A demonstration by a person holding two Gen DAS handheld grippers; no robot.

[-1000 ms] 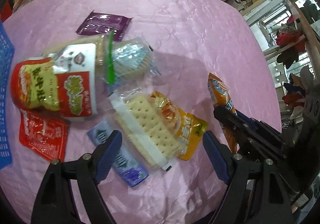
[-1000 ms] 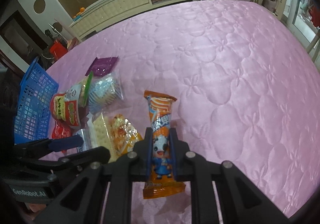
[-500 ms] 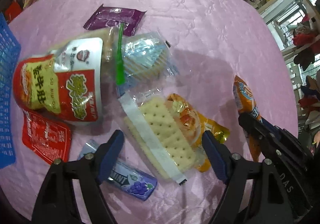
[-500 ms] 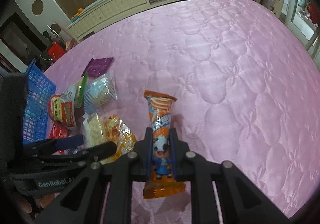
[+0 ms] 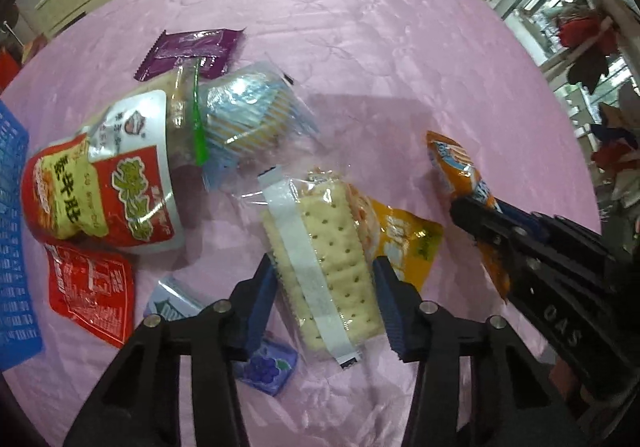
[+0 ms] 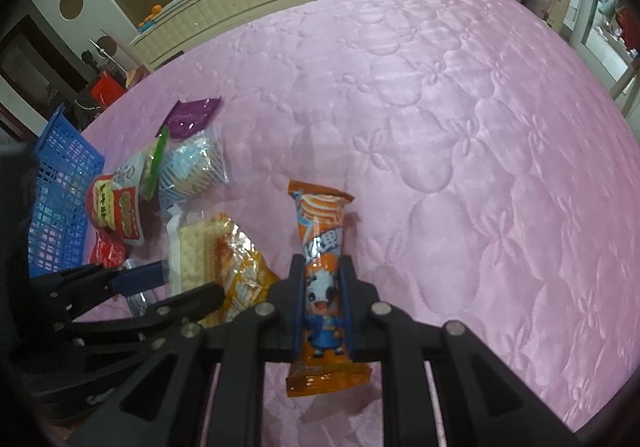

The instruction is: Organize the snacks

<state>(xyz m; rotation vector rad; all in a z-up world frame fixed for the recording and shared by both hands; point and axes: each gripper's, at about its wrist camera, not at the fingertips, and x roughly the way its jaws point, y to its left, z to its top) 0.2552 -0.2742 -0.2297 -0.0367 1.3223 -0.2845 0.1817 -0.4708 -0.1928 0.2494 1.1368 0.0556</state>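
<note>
Jaws of the left gripper (image 5: 325,287) have narrowed around the cracker pack (image 5: 324,267): a second ago its blue pads stood wide on either side, and now they sit against the long edges of the clear wrapper, though whether they press it firmly cannot be told. The right gripper (image 6: 320,299) stays clamped on the orange snack bar (image 6: 322,275), as in the earlier frames; the bar shows a cartoon cow in blue clothes and Chinese characters too blurred to read, and its far end rests on the pink quilted cover (image 6: 460,147).

The left wrist view has come lower and closer to the pile. The cracker pack lies partly over a yellow-orange chip bag (image 5: 404,239). Under the left jaw, a purple mint box (image 5: 264,367) with a grape picture pokes out; its lettering is hidden now. To the left lies a red and white pouch (image 5: 104,191) with large yellow Chinese characters, a flat red sachet (image 5: 92,291) just below it, a blue-striped wrapped cake (image 5: 248,115) beside it, and a purple packet (image 5: 192,51) further off. A blue basket (image 6: 60,199) stands at the left edge of the pile. The right gripper's body carries the letters "DAS".
</note>
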